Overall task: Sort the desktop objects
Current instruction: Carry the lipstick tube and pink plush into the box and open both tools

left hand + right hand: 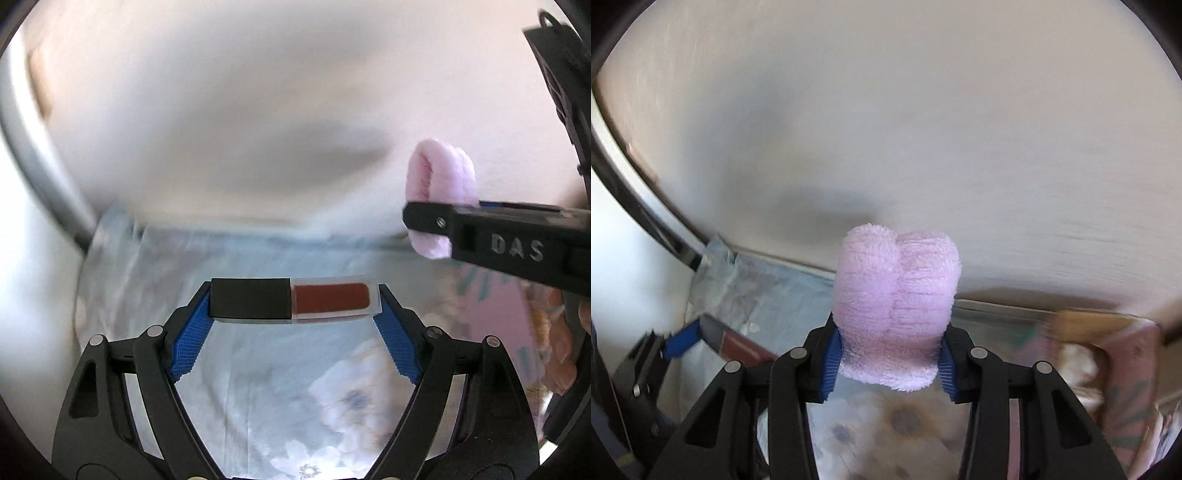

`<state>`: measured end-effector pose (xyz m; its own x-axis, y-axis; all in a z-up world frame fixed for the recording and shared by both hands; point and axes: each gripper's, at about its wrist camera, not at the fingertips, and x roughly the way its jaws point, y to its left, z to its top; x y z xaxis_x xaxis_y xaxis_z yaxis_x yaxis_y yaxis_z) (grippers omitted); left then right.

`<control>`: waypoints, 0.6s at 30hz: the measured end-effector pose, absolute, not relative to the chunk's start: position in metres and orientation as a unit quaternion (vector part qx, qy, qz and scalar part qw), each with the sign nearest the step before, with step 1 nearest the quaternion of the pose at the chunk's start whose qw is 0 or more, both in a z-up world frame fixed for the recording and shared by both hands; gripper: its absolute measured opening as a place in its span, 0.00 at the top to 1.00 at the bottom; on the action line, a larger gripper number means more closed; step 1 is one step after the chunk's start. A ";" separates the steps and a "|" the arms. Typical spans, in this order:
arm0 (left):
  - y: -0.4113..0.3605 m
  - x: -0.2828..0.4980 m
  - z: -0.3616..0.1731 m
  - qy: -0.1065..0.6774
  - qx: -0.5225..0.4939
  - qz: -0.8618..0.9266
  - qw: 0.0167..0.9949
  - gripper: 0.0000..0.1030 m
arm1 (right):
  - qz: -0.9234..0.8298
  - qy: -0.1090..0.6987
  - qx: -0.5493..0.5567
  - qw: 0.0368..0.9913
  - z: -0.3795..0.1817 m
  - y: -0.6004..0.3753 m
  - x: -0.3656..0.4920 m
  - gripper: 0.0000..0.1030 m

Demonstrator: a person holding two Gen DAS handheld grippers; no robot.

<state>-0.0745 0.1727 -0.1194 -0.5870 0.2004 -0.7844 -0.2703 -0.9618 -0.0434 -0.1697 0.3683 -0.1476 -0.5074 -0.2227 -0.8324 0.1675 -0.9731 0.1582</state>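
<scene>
My left gripper [295, 306] is shut on a lip gloss tube [295, 302] with a black cap and a clear body of dark red. It holds the tube crosswise between its blue pads, above a pale blue floral cloth [258, 387]. My right gripper [890, 354] is shut on a fluffy pink hair tie [895, 306], which sticks up past the fingertips. In the left wrist view the right gripper [428, 221] comes in from the right with the pink hair tie [439, 177] in it. In the right wrist view the left gripper [683, 339] and the tube show at the lower left.
A pale wall or board [240, 110] fills the upper part of both views, blurred. A metal frame edge [639, 199] curves down the left. A pink patterned item [1126, 369] lies at the right on the floral cloth [871, 424].
</scene>
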 end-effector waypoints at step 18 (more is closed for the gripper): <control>0.342 -0.046 -0.054 0.083 -0.428 0.825 0.359 0.21 | -0.861 -0.075 0.502 -0.036 -0.114 0.527 0.001 0.60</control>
<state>-0.0457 0.3421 -0.0537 -0.3759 0.5216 -0.7659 -0.6636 -0.7284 -0.1704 0.0010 0.5267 -0.1137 -0.4925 -0.0141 -0.8702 -0.1366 -0.9862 0.0933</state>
